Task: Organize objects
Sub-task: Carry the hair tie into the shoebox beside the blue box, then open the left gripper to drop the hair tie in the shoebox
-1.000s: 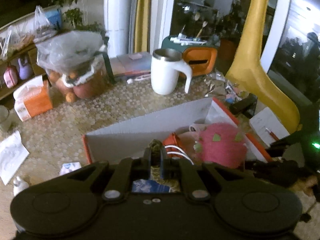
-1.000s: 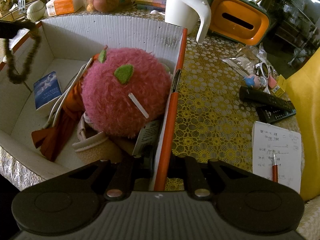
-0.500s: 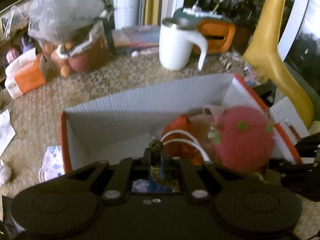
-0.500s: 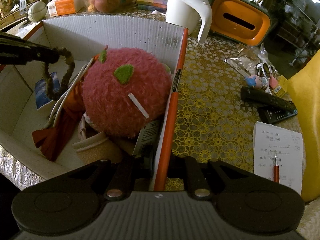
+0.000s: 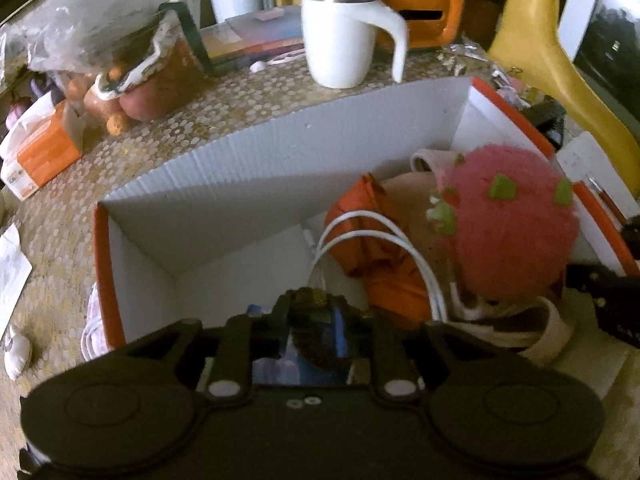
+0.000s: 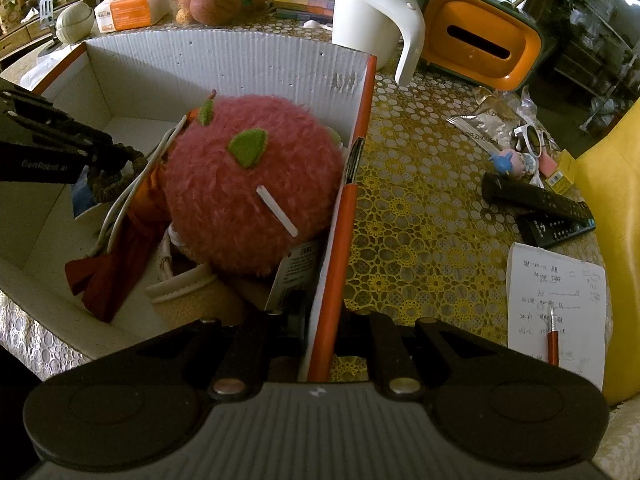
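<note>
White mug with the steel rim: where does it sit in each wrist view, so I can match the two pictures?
Left wrist view: the white mug stands at top centre, on the table beyond the box's far wall, handle to the right.
Right wrist view: the white mug is at the top, right of centre, past the box's far right corner.
Shared landmark: the pink plush ball inside the box.

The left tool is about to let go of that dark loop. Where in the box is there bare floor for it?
Bare floor lies in the box at its left end, between the corrugated back wall and the blue booklet. The right half is crowded by the pink plush, orange cloth and white cable.
</note>
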### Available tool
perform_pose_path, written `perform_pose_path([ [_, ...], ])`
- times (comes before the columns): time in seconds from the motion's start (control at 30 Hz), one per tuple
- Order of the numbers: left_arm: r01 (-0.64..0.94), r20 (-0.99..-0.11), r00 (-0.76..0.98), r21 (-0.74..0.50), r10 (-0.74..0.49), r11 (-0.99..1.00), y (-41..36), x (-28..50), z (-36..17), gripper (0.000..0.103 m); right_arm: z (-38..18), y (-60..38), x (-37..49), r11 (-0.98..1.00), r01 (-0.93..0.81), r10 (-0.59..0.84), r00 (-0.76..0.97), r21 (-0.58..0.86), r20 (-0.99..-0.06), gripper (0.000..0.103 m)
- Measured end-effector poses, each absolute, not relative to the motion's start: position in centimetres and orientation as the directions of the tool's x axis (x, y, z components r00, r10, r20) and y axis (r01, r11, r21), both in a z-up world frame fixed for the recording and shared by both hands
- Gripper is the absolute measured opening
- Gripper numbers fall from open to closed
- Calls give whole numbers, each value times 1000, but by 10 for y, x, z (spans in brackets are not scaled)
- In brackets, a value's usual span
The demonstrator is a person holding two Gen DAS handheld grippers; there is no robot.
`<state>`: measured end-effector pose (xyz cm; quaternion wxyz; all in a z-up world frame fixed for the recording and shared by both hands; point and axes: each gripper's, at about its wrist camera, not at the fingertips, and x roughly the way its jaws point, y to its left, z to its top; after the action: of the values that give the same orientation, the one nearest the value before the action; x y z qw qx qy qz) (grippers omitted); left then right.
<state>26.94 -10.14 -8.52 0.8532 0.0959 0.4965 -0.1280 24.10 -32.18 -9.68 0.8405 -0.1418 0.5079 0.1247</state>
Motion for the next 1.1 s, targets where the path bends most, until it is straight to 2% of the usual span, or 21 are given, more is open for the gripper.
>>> perform_pose_path([
  [0.23,313,-865,483,28,-133,949,-98,263,-78,36,-97,-323,241,929,-351,62,452,-114,-890,11],
  [0.73,319,-806,560,-1,-190,948,-71,228,-35,45,-97,-322,242,929,-350,52,450,-123,-891,11],
  [1.1,286,-774,607,-1,-181,958,-31,197,-17,51,-97,-322,241,917,-376,62,462,-132,-885,12],
])
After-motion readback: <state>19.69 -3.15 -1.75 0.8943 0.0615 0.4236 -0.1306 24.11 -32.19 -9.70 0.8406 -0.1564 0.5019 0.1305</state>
